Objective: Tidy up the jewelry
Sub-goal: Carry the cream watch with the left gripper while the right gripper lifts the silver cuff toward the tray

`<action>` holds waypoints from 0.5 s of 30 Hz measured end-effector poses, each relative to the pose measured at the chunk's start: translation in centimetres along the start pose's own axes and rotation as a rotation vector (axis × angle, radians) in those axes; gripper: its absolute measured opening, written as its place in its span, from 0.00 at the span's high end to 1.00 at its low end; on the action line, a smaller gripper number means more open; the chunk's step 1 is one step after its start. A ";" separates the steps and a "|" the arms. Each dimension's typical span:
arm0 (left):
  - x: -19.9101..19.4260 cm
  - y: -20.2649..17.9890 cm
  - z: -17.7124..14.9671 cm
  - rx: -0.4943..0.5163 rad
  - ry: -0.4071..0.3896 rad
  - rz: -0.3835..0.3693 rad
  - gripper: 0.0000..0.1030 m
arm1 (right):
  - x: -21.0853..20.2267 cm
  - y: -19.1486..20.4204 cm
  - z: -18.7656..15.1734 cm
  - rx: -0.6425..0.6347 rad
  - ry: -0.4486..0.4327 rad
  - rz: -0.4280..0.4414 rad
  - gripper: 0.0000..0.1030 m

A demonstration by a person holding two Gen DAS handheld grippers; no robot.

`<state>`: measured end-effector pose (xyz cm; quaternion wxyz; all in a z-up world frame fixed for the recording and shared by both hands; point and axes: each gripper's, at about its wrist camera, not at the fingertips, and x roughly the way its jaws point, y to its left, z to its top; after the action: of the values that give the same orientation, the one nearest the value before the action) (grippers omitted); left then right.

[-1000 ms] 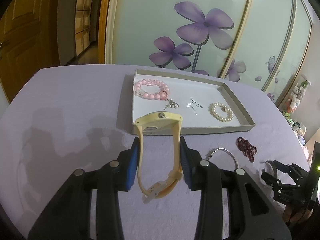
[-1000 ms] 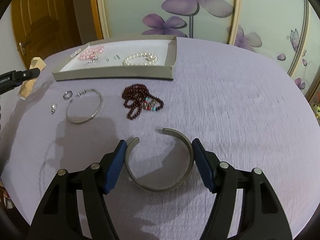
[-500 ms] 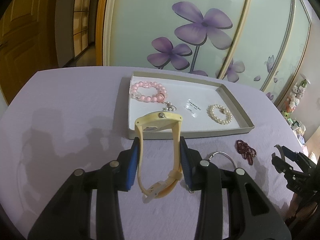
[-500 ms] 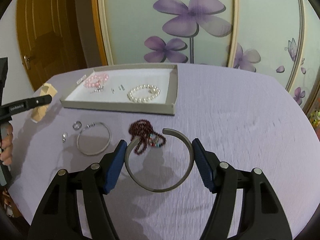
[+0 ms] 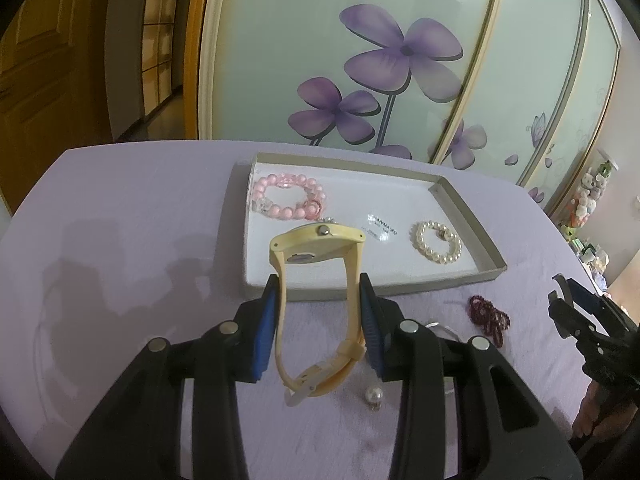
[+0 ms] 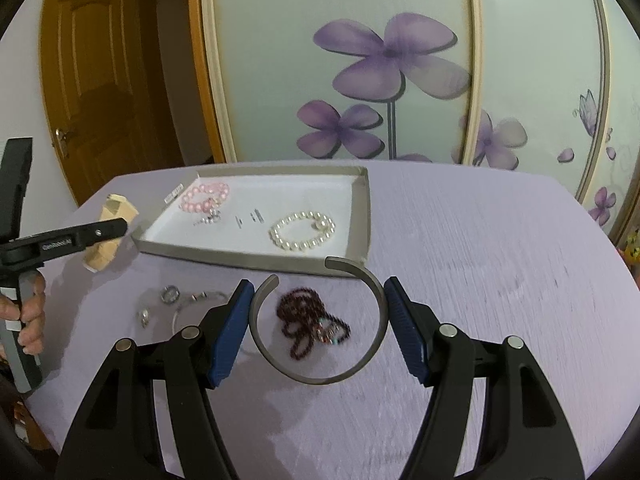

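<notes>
The left claw [image 5: 320,312] is clamped on a pale yellow plastic wristwatch [image 5: 318,280], its blue pads pressing the strap from both sides while the watch case stands up at the near wall of the shallow grey cardboard tray [image 5: 472,216] with a white floor. Inside that tray lie a pink bead bracelet [image 5: 286,198] at the far left, a white pearl bracelet [image 5: 436,242] to the right, and a small clear packet with a printed label [image 5: 380,230] between them. The right claw [image 6: 320,312] grips a grey metal open cuff bangle [image 6: 320,376] across its width, the cuff's gap facing the tray. Seen through the cuff, a tangled dark red bead string [image 6: 308,320] lies on the lilac-covered tabletop [image 6: 500,264], directly between the claw and the tray. Left of it sit a thin silver hoop bangle [image 6: 180,312], partly hidden by the claw's finger, a small silver ring [image 6: 170,294] and a loose pearl piece [image 5: 373,395].
</notes>
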<state>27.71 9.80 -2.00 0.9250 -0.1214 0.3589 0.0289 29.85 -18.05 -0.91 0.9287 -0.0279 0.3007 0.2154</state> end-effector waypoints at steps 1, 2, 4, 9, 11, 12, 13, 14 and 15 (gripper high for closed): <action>0.1 0.0 0.2 0.000 -0.002 0.000 0.63 | 0.0 0.1 0.2 -0.004 -0.005 0.002 0.34; 0.3 -0.1 0.5 -0.001 -0.005 0.001 0.63 | 0.1 0.3 0.5 -0.010 -0.012 0.007 0.34; 0.6 -0.2 1.1 -0.001 -0.011 0.004 0.63 | 0.3 0.6 1.0 -0.018 -0.022 0.012 0.34; 1.8 -0.1 2.5 -0.009 -0.018 0.008 0.63 | 1.0 1.2 2.0 -0.028 -0.038 0.029 0.34; 2.3 0.0 2.9 -0.013 -0.019 0.008 0.63 | 1.3 1.4 2.2 -0.030 -0.041 0.034 0.34; 2.6 0.0 3.1 -0.014 -0.017 0.008 0.63 | 1.5 1.5 2.4 -0.032 -0.041 0.039 0.34; 2.8 0.0 3.3 -0.015 -0.016 0.009 0.63 | 1.7 1.6 2.6 -0.034 -0.041 0.042 0.34; 3.2 0.1 3.5 -0.016 -0.014 0.010 0.63 | 2.0 1.6 2.7 -0.036 -0.040 0.045 0.34; 3.5 0.1 3.7 -0.017 -0.011 0.010 0.63 | 2.2 1.7 2.8 -0.038 -0.039 0.047 0.34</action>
<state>32.70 10.68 -1.76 0.9258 -0.1271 0.3540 0.0375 32.31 -15.15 0.26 0.9283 -0.0343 0.2791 0.2435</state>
